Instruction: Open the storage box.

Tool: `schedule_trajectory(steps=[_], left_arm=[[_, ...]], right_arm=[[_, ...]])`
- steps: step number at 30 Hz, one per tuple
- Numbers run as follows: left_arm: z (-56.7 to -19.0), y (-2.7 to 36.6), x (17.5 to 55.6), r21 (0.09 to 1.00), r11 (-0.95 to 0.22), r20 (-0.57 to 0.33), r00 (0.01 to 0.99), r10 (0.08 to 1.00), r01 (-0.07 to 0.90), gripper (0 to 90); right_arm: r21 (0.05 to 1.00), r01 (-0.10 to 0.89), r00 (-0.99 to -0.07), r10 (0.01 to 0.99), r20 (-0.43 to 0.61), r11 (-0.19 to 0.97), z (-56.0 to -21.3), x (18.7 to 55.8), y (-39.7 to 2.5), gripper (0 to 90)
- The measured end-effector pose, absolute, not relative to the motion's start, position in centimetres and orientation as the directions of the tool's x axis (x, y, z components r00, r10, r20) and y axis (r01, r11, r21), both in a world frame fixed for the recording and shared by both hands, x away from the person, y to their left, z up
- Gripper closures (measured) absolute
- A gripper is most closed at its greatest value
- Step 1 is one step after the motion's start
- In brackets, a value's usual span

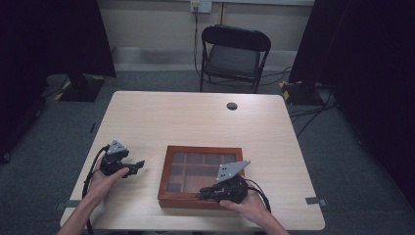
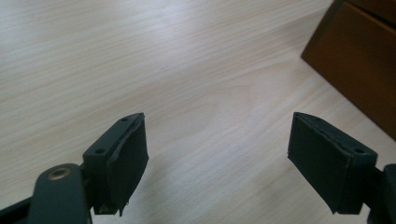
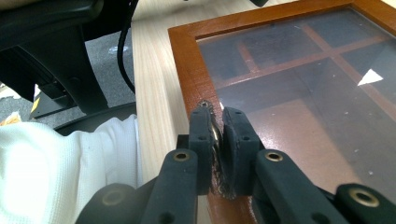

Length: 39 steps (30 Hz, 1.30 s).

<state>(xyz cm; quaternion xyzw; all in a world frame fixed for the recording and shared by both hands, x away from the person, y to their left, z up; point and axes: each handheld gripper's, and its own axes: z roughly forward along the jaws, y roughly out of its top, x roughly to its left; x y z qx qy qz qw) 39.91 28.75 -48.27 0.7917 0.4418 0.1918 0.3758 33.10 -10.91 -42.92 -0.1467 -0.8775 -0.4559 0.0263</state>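
Note:
A brown wooden box (image 1: 165,177) with a glass lid over several compartments lies near the table's front edge. My right gripper (image 1: 202,194) rests at the box's front rim, shut on a small brass clasp (image 3: 215,134) that is fixed to the wooden frame (image 3: 187,60). Through the glass lid (image 3: 303,84) the compartments look bare. My left gripper (image 1: 139,165) hovers over the table to the left of the box, open with nothing between its fingers (image 2: 123,163). A corner of the box (image 2: 355,60) shows at the upper right of the left gripper view.
The light wood table (image 1: 195,117) has a round cable hole (image 1: 232,105) at the back. A black folding chair (image 1: 235,54) stands beyond the far edge. Dark curtains hang at both sides, and cables lie on the floor. White clothing (image 3: 56,163) is close behind my right gripper.

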Motion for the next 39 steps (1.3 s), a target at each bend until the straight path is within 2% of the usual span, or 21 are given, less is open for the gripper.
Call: schedule_trajectory(steps=[39], left_arm=[[-46.2, 23.0, 37.3, 0.808, -0.384, -0.107, 0.752, 0.65, 0.447, 16.1]], right_arm=[[0.771, 0.305, -0.949, 0.245, 0.198, 0.559, -39.1, 34.2, -10.7, 82.5]])
